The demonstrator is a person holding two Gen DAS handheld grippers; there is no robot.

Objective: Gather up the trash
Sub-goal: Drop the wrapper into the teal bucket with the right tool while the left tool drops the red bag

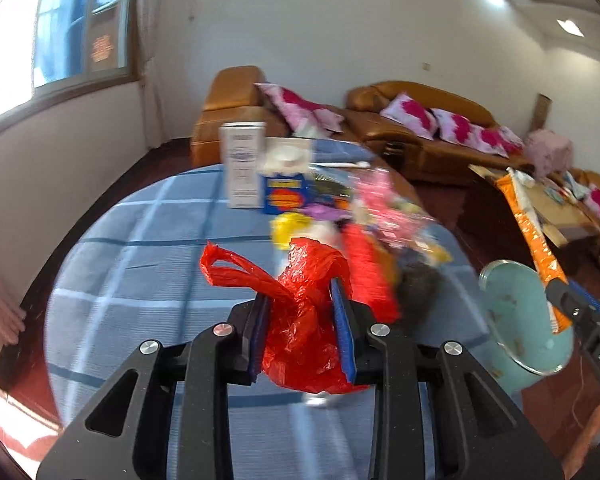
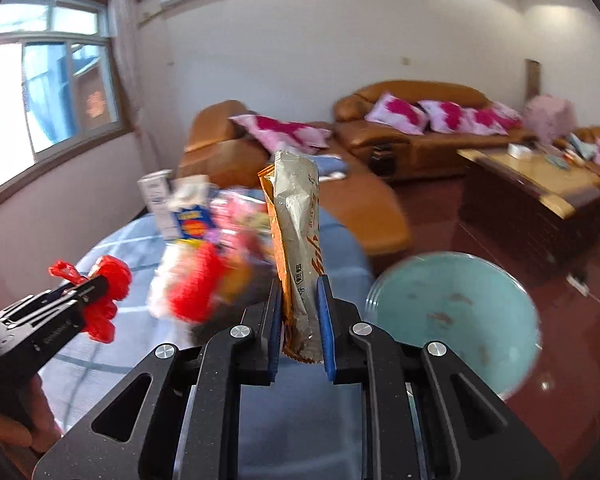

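My left gripper (image 1: 302, 298) is shut on a crumpled red plastic bag (image 1: 300, 320), lifted above the blue checked tablecloth (image 1: 140, 272); its handle loops hang out to the left. That gripper and bag (image 2: 108, 280) show at the left of the right wrist view. My right gripper (image 2: 300, 284) is shut on a long orange and silver snack wrapper (image 2: 298, 248) that stands upright between the pads. The wrapper (image 1: 536, 236) also appears at the right of the left wrist view. A pale green bin (image 2: 456, 316) with a round rim stands on the floor, right of the table.
A blurred heap of wrappers (image 1: 380, 216), a blue and yellow box (image 1: 286, 194) and a white carton (image 1: 242, 164) lie further back on the table. Brown sofas (image 2: 420, 128) with pink cushions line the far wall. A wooden coffee table (image 2: 540, 188) stands at right.
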